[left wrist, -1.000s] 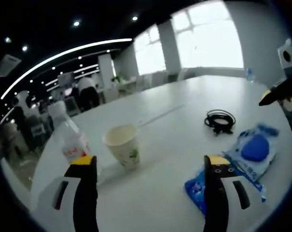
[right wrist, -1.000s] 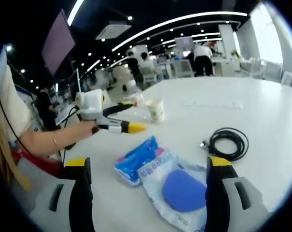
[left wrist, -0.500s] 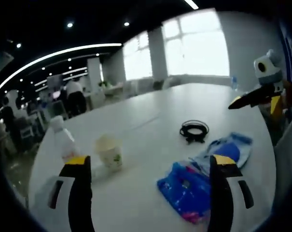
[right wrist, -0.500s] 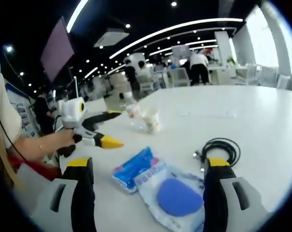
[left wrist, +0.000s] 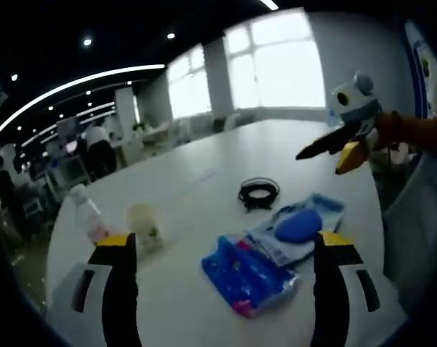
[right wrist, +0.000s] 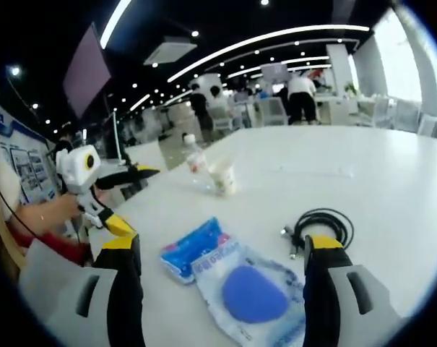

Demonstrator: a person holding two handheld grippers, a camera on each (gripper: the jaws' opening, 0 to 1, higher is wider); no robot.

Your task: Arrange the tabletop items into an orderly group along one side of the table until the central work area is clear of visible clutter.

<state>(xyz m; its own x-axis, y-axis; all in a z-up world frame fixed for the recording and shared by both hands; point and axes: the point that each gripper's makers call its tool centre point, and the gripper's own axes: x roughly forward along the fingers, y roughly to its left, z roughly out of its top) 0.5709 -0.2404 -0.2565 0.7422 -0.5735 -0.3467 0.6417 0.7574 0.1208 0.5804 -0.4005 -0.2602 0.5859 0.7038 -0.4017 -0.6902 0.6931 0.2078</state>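
Above the white table (right wrist: 391, 181), left claw (left wrist: 224, 249) and right claw (right wrist: 217, 249) hang level, jaws apart, empty.

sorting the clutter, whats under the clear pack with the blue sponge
The clear pack lies over one edge of the blue packet; the rest sits on the white table. Anything beneath its middle is covered. The black cable lies beside it.

Between our left gripper's (left wrist: 224, 249) 2 spread jaws we see a blue packet (left wrist: 247, 275) on the white table (left wrist: 204, 181), a clear pouch with a blue pad (left wrist: 296, 226) just beyond it, and a coiled black cable (left wrist: 258, 193) farther ahead. A paper cup (left wrist: 144, 225) and bottle (left wrist: 88, 215) stand by our left jaw; the right gripper (left wrist: 334, 148) hangs open, above right.
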